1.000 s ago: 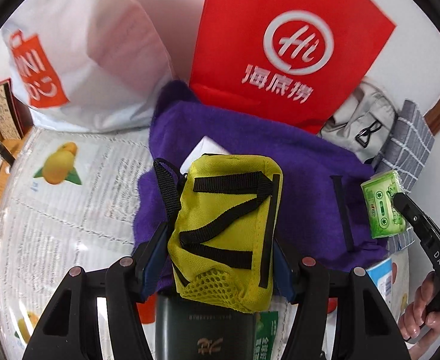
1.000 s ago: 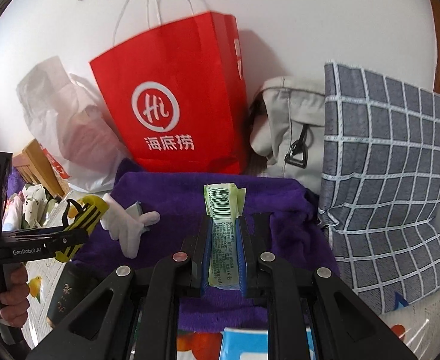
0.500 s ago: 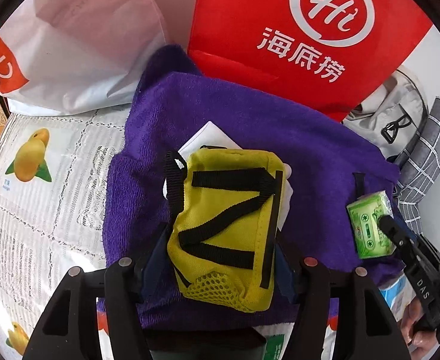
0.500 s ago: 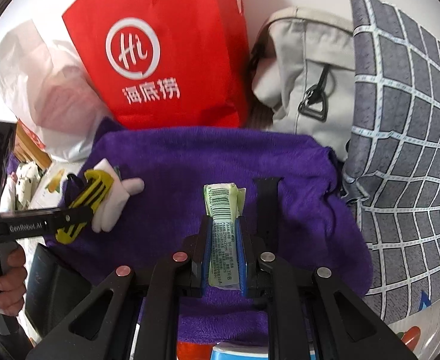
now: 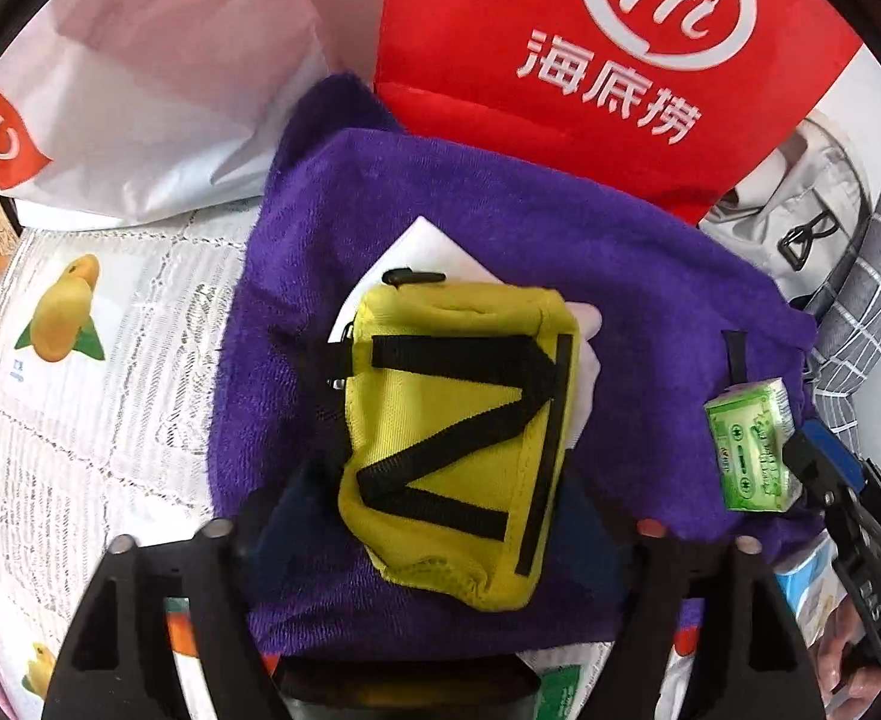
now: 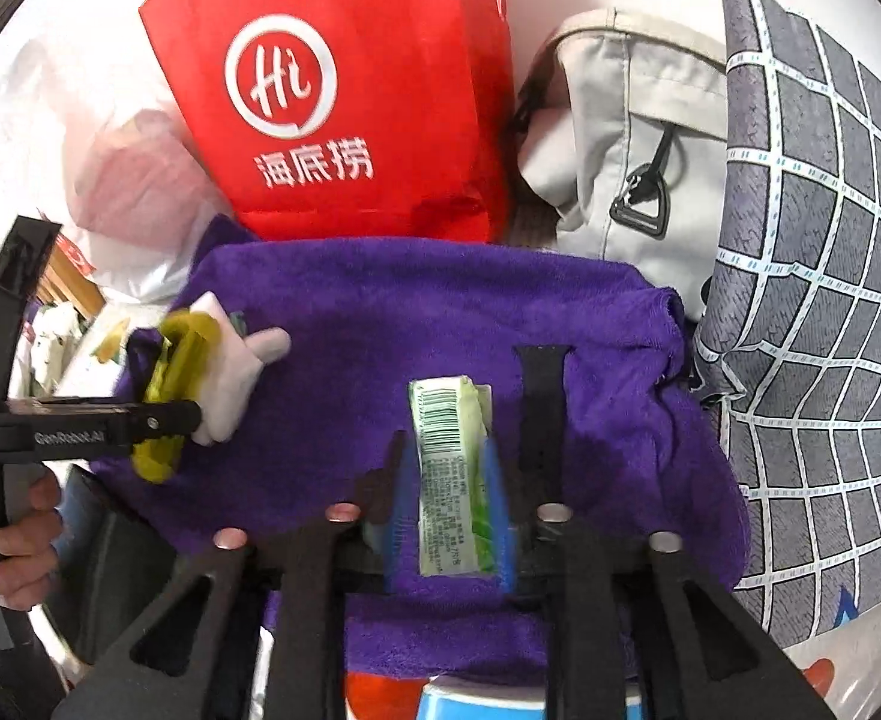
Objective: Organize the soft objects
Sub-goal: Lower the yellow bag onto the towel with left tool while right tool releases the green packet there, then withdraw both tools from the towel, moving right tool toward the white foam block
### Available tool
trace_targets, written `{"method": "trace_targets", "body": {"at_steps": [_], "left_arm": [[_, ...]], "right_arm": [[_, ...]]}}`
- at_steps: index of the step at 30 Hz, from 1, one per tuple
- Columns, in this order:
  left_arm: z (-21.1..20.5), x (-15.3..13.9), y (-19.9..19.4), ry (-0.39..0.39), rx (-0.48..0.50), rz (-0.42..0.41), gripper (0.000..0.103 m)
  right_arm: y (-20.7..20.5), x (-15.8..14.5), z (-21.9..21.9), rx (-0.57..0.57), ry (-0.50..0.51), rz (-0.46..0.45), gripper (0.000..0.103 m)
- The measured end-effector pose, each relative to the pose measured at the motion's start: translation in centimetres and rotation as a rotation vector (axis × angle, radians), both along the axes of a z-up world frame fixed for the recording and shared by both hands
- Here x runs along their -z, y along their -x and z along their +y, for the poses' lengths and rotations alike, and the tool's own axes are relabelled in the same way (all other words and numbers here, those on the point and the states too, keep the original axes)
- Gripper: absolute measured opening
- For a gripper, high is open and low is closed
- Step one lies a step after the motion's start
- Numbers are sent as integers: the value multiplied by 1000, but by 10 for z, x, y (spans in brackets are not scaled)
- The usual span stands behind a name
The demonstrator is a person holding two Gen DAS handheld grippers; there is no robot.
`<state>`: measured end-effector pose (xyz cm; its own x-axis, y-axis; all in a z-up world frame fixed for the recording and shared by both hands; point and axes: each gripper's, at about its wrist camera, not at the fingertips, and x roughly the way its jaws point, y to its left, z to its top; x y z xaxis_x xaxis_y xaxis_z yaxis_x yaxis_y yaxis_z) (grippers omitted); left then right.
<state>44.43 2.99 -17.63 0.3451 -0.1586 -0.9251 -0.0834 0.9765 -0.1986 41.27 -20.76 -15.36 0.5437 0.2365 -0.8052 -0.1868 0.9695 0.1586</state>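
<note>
A big red paper bag point(image 6: 344, 102) with white writing stands at the back. Beside it is a white plastic bag point(image 5: 158, 96) (with a red patch). A grey checked cloth point(image 6: 818, 276) is on the right. The table cover point(image 5: 80, 360) has yellow fruit pictures on it.

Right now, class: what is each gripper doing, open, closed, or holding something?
Left gripper: jaws just opened, yellow pouch between them, released.
Right gripper: jaws just opened, green tissue pack between them, released.

yellow pouch point(image 5: 458, 438): black straps, flat on purple towel point(image 5: 620, 276), over white item | green tissue pack point(image 6: 452, 474): lying on towel
</note>
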Motion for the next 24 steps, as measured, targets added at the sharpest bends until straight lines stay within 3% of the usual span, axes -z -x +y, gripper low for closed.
{"method": "trace_targets", "body": {"at_steps": [2,4,15,20,24], "left_arm": [[9,-11,8,21,-10,-10,83],[15,-19,15,42,-24,-25,83],[40,-75,88,23,-50,-220,83],[45,-92,131,11,-51,-291,82],[42,-98,167,18,-14,-330,82]], "right_arm": [[7,-10,-1,-1,-1,-31,59],[15,-20,-2,2,1,-65,64],[97,-40,7,6,60,-158,65],[135,-32,0,39,2,-65,65],[160,-21,0,34,10,-19,65]]}}
